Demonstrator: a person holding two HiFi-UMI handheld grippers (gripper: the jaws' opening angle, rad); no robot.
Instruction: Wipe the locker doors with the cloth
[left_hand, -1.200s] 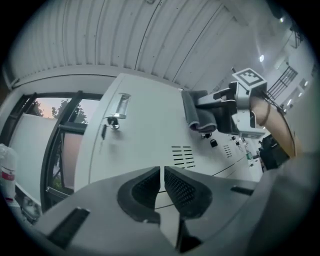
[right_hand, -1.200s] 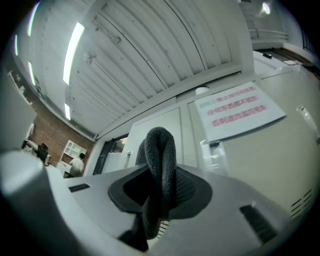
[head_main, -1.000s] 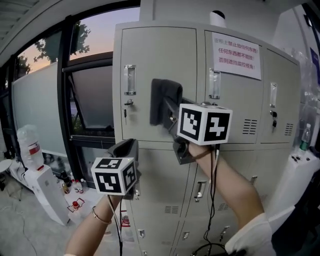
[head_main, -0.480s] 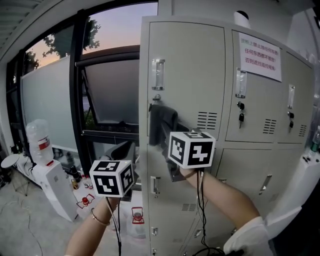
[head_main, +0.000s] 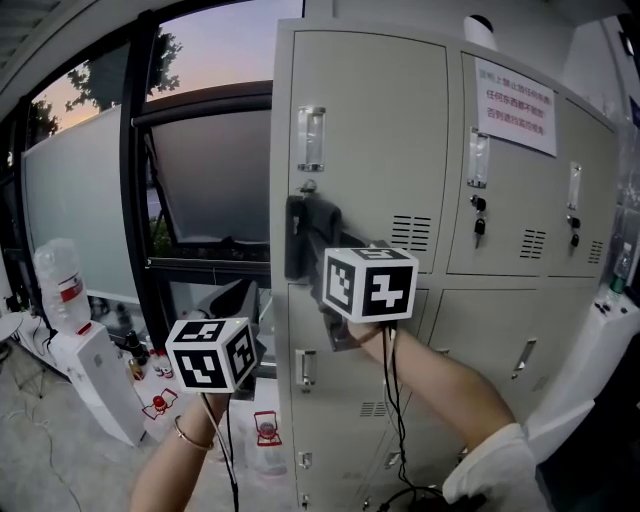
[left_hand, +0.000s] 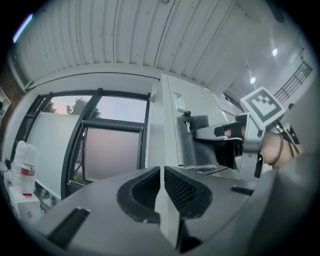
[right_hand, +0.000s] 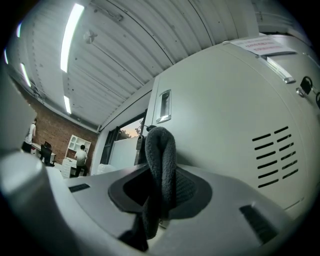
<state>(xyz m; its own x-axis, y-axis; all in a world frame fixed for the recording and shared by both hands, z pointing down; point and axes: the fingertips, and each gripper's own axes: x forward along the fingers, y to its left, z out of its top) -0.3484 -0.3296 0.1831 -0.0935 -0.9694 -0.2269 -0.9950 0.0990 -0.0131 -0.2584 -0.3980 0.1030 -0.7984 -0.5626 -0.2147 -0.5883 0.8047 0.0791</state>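
A dark grey cloth (head_main: 303, 232) is pressed on the upper left locker door (head_main: 380, 130), near its left edge and just below the keyhole. My right gripper (head_main: 318, 248) is shut on the cloth (right_hand: 160, 150), which folds over between its jaws (right_hand: 159, 186). My left gripper (head_main: 244, 300) hangs lower, off the cabinet's left side, apart from the doors. Its jaws stand shut with nothing in them (left_hand: 161, 186). The left gripper view looks along the cabinet's corner and catches the cloth (left_hand: 194, 145) and the right gripper (left_hand: 227, 141).
A white notice (head_main: 512, 92) is taped to the upper middle door. Left of the lockers (head_main: 480, 320) is a dark-framed window (head_main: 200, 190), with a water dispenser (head_main: 75, 340) and small red-and-white items (head_main: 265, 428) on the floor. A white appliance (head_main: 590, 360) stands at the right.
My right gripper has slid the cloth left and down across the upper left door, from its middle to its left edge under the keyhole. The left gripper has stayed low.
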